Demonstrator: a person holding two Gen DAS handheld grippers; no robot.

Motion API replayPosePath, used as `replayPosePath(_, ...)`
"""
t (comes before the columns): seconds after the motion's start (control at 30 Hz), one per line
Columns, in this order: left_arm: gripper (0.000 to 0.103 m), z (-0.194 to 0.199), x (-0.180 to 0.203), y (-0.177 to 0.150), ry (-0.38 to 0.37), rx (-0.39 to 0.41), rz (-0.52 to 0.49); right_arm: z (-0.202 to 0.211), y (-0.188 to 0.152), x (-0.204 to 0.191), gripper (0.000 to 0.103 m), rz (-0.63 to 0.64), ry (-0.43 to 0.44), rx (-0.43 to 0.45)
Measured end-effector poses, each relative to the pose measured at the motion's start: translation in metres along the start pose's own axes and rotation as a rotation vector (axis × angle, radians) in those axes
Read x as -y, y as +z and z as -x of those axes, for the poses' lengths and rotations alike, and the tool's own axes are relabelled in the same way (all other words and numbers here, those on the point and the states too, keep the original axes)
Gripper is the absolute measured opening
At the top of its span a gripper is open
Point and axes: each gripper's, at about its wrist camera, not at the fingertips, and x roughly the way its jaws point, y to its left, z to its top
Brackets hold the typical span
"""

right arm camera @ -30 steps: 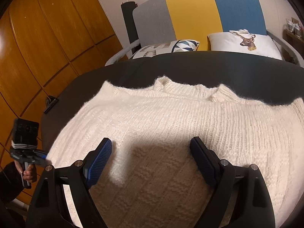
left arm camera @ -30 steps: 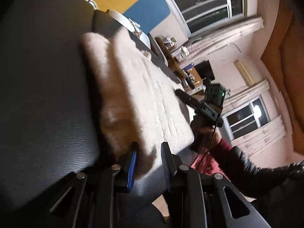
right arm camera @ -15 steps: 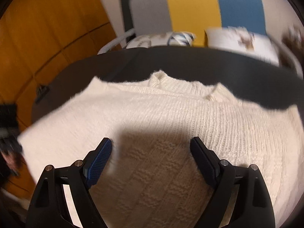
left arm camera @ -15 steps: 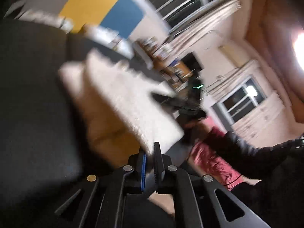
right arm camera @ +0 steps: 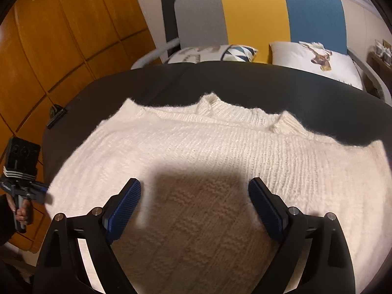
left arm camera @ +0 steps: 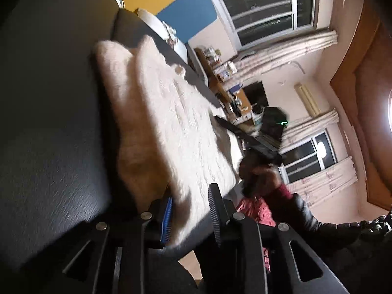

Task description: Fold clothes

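Since the earlier frames the left gripper (left arm camera: 189,216) had pinched almost shut on the sweater's corner and was now opening again, the knit edge lying between its fingers without being pressed; the right gripper (right arm camera: 194,209) had barely shifted, its jaws opening wider still over the cloth with nothing clamped.

The cream knitted sweater (right arm camera: 220,152) lay spread flat on the dark padded table (right arm camera: 245,83), collar at twelve o'clock in the right wrist view, hem towards six, one sleeve edge reaching nine o'clock where the left gripper waited. It looked soft, thick and fluffy, light enough to lift by a corner but likely to sag and stretch. It would probably bunch, so a firm bite on a doubled edge or corner seemed the best hold. The table's leathery top appeared smooth, so the sweater might slide when dragged.

Beyond the table, at twelve o'clock, stood a headboard of grey, yellow and blue panels (right arm camera: 252,17) with two pillows (right arm camera: 316,61). Wooden wardrobe doors (right arm camera: 61,36) filled ten o'clock; the left wrist view showed curtained windows (left arm camera: 264,7).
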Motion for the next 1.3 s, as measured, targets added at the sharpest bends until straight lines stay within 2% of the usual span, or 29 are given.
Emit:
replayPosePath(0.03,0.022,-0.005,0.002,0.002,0.018,-0.015,-0.011,0.012,0.002,-0.003,0.092,-0.011,0.01,0.013)
replayPosePath(0.1,0.01,-0.011,0.013,-0.002,0.056,-0.043,-0.078,0.028,0.0,-0.012,0.092,0.02,0.025,0.016)
replayPosePath(0.17,0.008,-0.011,0.021,-0.008,0.12,-0.061,-0.145,0.038,-0.012,-0.022,0.092,0.082,-0.014,-0.018)
replayPosePath(0.23,0.006,-0.01,0.023,-0.014,0.17,-0.071,-0.167,0.04,-0.026,-0.026,0.092,0.11,-0.062,-0.065)
replayPosePath(0.33,0.006,-0.008,0.024,-0.021,0.198,-0.057,-0.175,0.025,-0.057,-0.014,0.092,0.101,-0.19,-0.168)
replayPosePath(0.4,0.008,-0.008,0.027,-0.024,0.191,-0.058,-0.161,0.031,-0.072,-0.016,0.092,0.166,-0.2,-0.083)
replayPosePath(0.47,0.017,-0.001,0.03,-0.021,0.181,-0.05,-0.148,0.034,-0.078,-0.011,0.092,0.133,-0.176,-0.035)
replayPosePath(0.5,0.02,0.005,0.031,-0.018,0.174,-0.035,-0.146,0.035,-0.075,-0.011,0.092,0.127,-0.169,-0.04)
replayPosePath(0.57,0.025,0.02,0.035,-0.004,0.126,0.038,-0.129,0.036,-0.071,-0.012,0.092,0.114,-0.151,-0.051)
replayPosePath(0.63,0.027,0.031,0.034,0.019,0.107,0.096,-0.117,0.045,-0.06,-0.012,0.092,0.09,-0.089,-0.042)
replayPosePath(0.73,0.028,0.028,0.024,0.06,0.16,0.123,-0.114,0.061,-0.042,-0.011,0.092,0.054,0.048,0.036)
replayPosePath(0.83,0.028,0.012,0.005,0.094,0.202,0.096,-0.072,0.062,-0.024,-0.008,0.092,0.01,0.169,0.082)
replayPosePath(0.9,0.028,0.008,-0.005,0.106,0.223,0.09,-0.07,0.054,-0.018,-0.008,0.092,0.006,0.17,0.078)
replayPosePath(0.97,0.028,-0.004,-0.008,0.115,0.21,0.06,-0.076,0.042,-0.015,-0.005,0.092,-0.002,0.165,0.067)
replayPosePath(1.17,0.028,-0.032,-0.014,0.122,0.239,-0.02,-0.12,0.024,-0.025,0.006,0.092,-0.048,0.176,0.037)
replayPosePath(1.23,0.022,-0.042,-0.011,0.124,0.256,-0.043,-0.125,0.022,-0.027,0.008,0.092,-0.048,0.175,0.038)
replayPosePath(1.27,0.006,-0.042,-0.004,0.122,0.27,-0.029,-0.149,0.022,-0.026,0.007,0.092,-0.046,0.169,0.033)
replayPosePath(1.3,0.005,-0.035,0.004,0.118,0.273,0.0,-0.181,0.023,-0.024,0.006,0.092,-0.041,0.16,0.03)
